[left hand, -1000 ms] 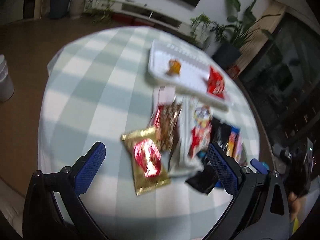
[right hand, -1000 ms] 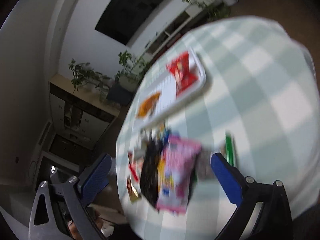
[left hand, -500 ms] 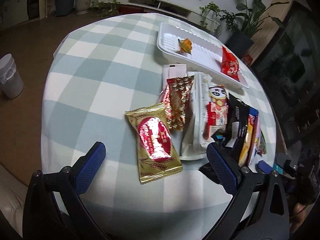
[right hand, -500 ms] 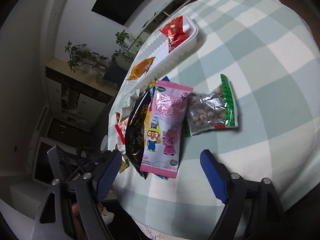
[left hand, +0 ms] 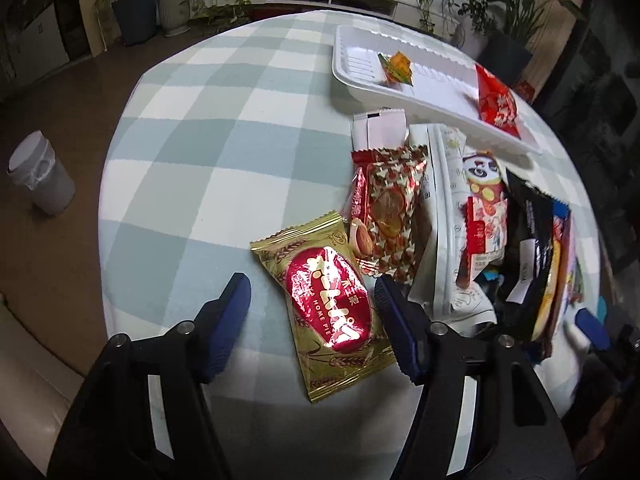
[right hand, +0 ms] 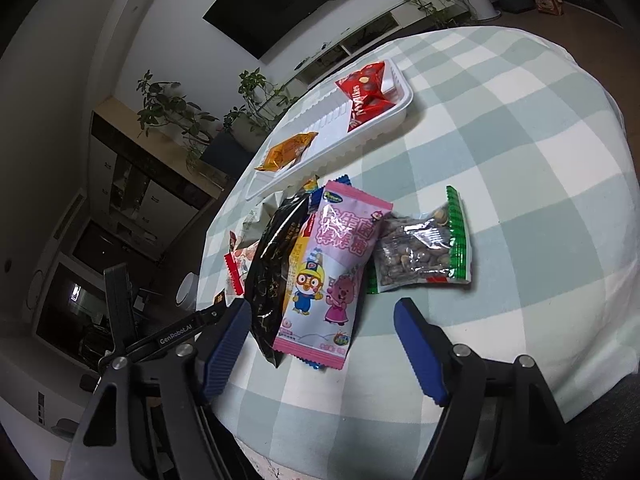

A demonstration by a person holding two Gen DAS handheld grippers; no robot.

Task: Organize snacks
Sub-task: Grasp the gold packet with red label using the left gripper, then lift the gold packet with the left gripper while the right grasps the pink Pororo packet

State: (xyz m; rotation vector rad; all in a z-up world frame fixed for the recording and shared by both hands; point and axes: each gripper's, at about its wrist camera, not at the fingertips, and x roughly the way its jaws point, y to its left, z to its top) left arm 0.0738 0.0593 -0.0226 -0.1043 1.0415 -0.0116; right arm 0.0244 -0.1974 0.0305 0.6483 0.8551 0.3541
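Round table under a pale green-and-white checked cloth point(left hand: 224, 128). Left gripper point(left hand: 310, 292), blue-padded, jaws just been closing, straddles the gold foil pie packet with red oval label point(left hand: 326, 304); pads apart from the foil, nothing gripped. Right gripper point(right hand: 322, 312), jaws likewise just been closing, frames the lower end of the pink cartoon candy bag point(right hand: 332, 276) and the black glossy bag point(right hand: 272, 276) beside it; not touching. White ribbed foam tray point(left hand: 400, 96) at the far side holds a small orange packet point(left hand: 396, 68) and a red packet point(left hand: 496, 100).
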